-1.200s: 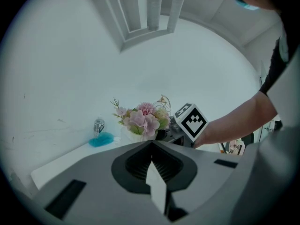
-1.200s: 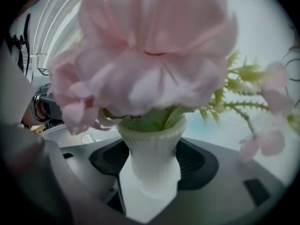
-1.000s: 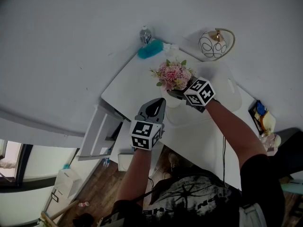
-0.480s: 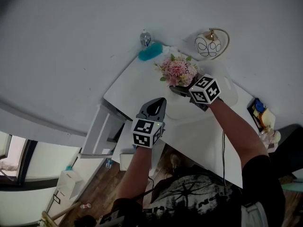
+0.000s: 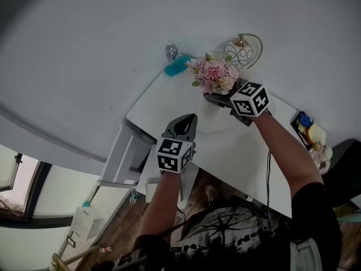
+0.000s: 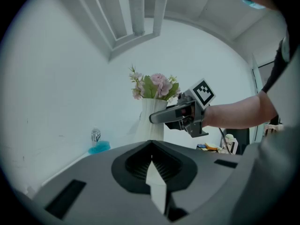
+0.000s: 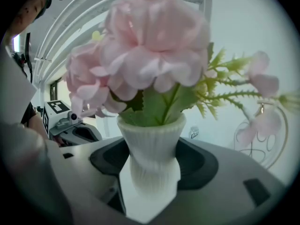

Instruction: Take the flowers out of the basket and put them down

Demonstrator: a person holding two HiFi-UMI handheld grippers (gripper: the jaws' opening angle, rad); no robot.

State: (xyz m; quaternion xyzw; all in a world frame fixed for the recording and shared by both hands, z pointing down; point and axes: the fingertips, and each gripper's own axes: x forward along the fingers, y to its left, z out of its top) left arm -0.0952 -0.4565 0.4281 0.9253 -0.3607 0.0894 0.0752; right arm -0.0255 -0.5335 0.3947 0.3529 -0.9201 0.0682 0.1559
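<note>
Pink flowers (image 5: 214, 75) with green sprigs stand in a white ribbed vase (image 7: 152, 158). My right gripper (image 5: 214, 100) is shut on the vase's narrow waist and holds it upright above the white table (image 5: 169, 97). In the left gripper view the flowers (image 6: 154, 86) and vase (image 6: 152, 121) show with the right gripper (image 6: 157, 118) clamped on from the right. My left gripper (image 5: 188, 122) hangs shut and empty over the table's near edge, apart from the vase. A pale round shape under the vase is too faint to identify.
A turquoise duster (image 5: 176, 66) and a small bottle (image 5: 171, 51) lie at the table's far corner by the wall. A wire-framed ornament (image 5: 242, 51) stands behind the flowers. Small items (image 5: 307, 130) sit at the table's right end. A white shelf unit (image 5: 127, 157) stands below left.
The right gripper has carried the vase of flowers upward and farther toward the wall. The left gripper has stayed about where it was, still shut.
</note>
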